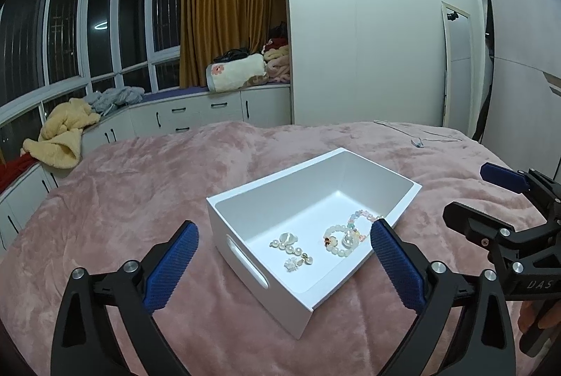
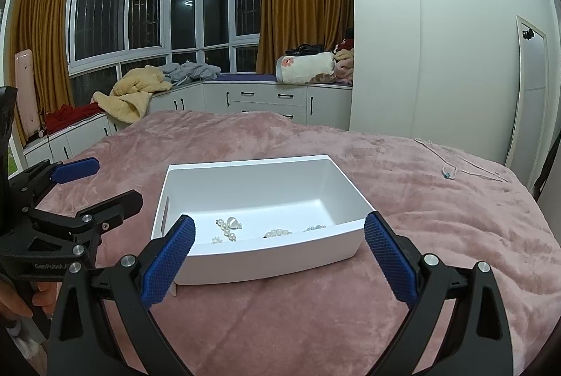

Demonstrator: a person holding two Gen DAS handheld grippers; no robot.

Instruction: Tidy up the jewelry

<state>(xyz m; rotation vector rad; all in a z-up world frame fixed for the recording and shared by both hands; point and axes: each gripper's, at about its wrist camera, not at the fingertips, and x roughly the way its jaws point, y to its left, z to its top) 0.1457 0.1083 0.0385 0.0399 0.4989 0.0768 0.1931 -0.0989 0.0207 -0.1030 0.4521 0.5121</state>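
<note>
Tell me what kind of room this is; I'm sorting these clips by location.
Most likely a bedroom: a bed under a pink plush blanket, a window seat with white cabinets piled with folded blankets, and mustard curtains. A white box holding jewelry sits on the bed.

Box (image 2: 266, 256) front wall hides bracelet (image 2: 278, 232) partly.

Bed under pink plush blanket (image 1: 140, 186), white box (image 1: 403, 200) on it, thin necklace (image 2: 455, 165) far off
</note>
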